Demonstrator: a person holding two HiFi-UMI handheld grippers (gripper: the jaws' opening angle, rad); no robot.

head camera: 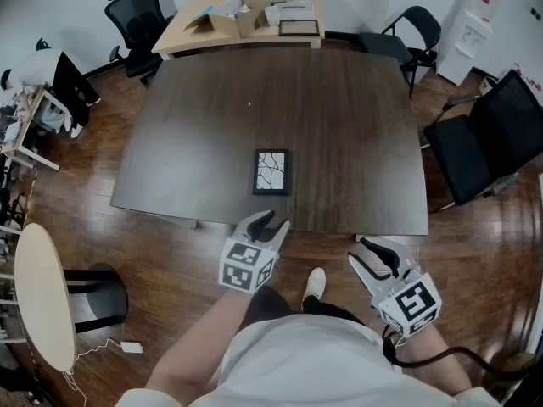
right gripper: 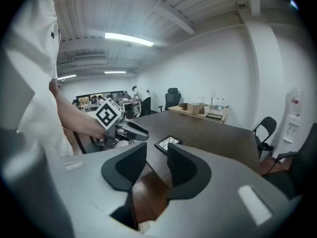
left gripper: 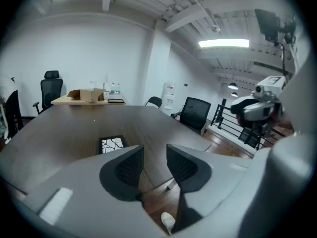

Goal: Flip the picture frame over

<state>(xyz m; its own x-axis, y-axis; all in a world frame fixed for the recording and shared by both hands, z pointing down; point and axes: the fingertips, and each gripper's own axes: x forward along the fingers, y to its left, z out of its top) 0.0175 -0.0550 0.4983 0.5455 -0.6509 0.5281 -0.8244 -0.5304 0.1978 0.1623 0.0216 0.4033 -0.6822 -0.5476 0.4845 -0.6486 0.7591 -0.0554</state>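
A small black picture frame [head camera: 272, 172] lies flat near the front edge of the dark wooden table [head camera: 339, 108], its white crackle-pattern picture facing up. The frame [left gripper: 112, 144] shows just left of the left jaws, and the frame [right gripper: 168, 143] lies beyond the right jaws. My left gripper [head camera: 267, 224] hovers at the table's front edge, just short of the frame, open and empty. My right gripper [head camera: 373, 255] hangs over the floor, right of the left one and off the table, also open and empty.
A lighter table [head camera: 242, 15] with cardboard boxes and another frame stands behind the dark one. Black office chairs [head camera: 488, 138] stand to the right, with another chair [head camera: 136, 15] at the back left. A round pale table [head camera: 42, 303] is at the left. My shoe [head camera: 315, 283] rests on the wood floor.
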